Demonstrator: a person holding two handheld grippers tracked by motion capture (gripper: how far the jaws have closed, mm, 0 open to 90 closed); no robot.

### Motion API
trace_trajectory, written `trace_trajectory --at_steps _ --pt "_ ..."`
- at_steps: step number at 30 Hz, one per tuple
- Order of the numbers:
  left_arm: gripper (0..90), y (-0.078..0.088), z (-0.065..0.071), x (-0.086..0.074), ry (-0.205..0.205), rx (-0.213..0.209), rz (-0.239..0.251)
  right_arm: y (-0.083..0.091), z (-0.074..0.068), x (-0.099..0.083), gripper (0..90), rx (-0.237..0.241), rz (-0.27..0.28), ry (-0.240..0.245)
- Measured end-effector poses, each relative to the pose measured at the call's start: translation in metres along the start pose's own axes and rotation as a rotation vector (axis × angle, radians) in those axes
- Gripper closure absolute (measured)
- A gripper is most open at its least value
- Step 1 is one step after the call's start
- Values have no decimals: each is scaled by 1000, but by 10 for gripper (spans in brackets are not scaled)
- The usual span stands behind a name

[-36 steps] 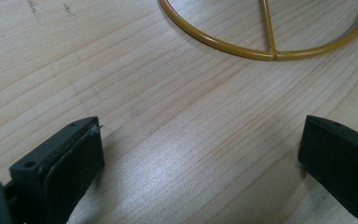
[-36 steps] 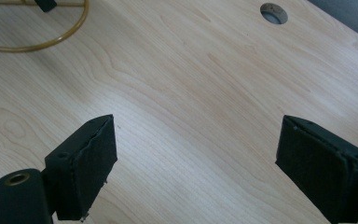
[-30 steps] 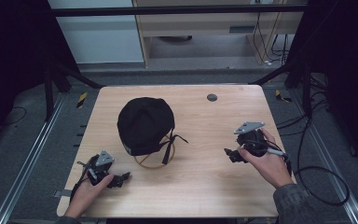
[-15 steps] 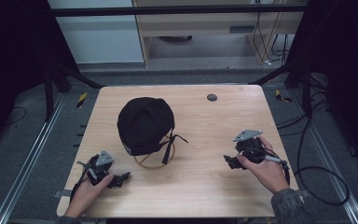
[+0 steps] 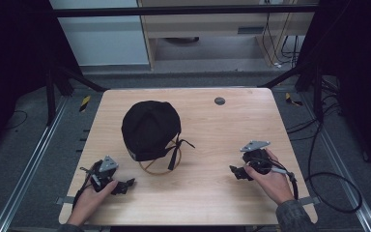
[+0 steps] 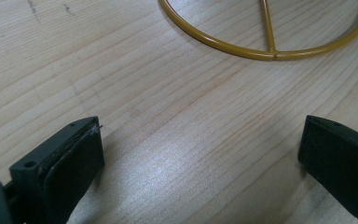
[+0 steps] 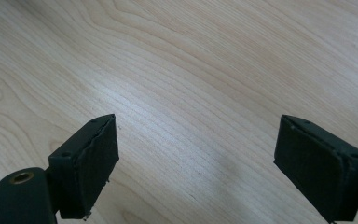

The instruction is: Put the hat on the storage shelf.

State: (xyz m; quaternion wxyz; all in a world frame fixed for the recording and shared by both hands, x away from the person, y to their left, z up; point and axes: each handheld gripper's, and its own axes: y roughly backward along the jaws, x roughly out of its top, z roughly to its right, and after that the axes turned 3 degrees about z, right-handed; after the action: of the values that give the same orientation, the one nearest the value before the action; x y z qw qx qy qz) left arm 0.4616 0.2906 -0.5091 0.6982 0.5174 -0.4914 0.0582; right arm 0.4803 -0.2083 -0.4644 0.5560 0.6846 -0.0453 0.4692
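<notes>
The black cap (image 5: 150, 129) perched on a thin yellow wire stand (image 5: 158, 164) left of the table's middle looks light and soft, best pinched at its rim, while the left gripper (image 5: 123, 185) and right gripper (image 5: 235, 172) rest near, jaws wide, empty.

The worktop (image 5: 222, 145) is the one well-lit surface in the high view; everything around it falls off into near-black, especially at the left and right edges. Light comes from above, throwing only a short, soft shadow beside the black cap (image 5: 149, 129), whose surface shows almost no detail. That picture is soft and slightly grainy. In both gripper views the wood grain is sharp, with a pale sheen of glare across the middle, while the dark jaws at the bottom look a little blurred and cast faint shadows.
</notes>
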Motion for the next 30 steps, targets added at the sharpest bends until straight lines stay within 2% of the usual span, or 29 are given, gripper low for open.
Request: trace_trajectory --at_steps 5,8,10,14,24,30 --pt "0 0 0 0 0 0 0 -11 3 -7 143 0 21 -40" --pt "0 0 0 0 0 0 0 -16 5 -9 139 4 44 -90" --pt "0 0 0 0 0 0 0 -19 6 -9 137 2 53 -104" --pt "0 0 0 0 0 0 0 -26 7 -9 128 3 47 -137" --pt "0 0 0 0 0 0 0 -38 2 -14 99 2 7 -135" --pt "0 0 0 0 0 0 0 -41 -3 -14 80 -30 14 -108"
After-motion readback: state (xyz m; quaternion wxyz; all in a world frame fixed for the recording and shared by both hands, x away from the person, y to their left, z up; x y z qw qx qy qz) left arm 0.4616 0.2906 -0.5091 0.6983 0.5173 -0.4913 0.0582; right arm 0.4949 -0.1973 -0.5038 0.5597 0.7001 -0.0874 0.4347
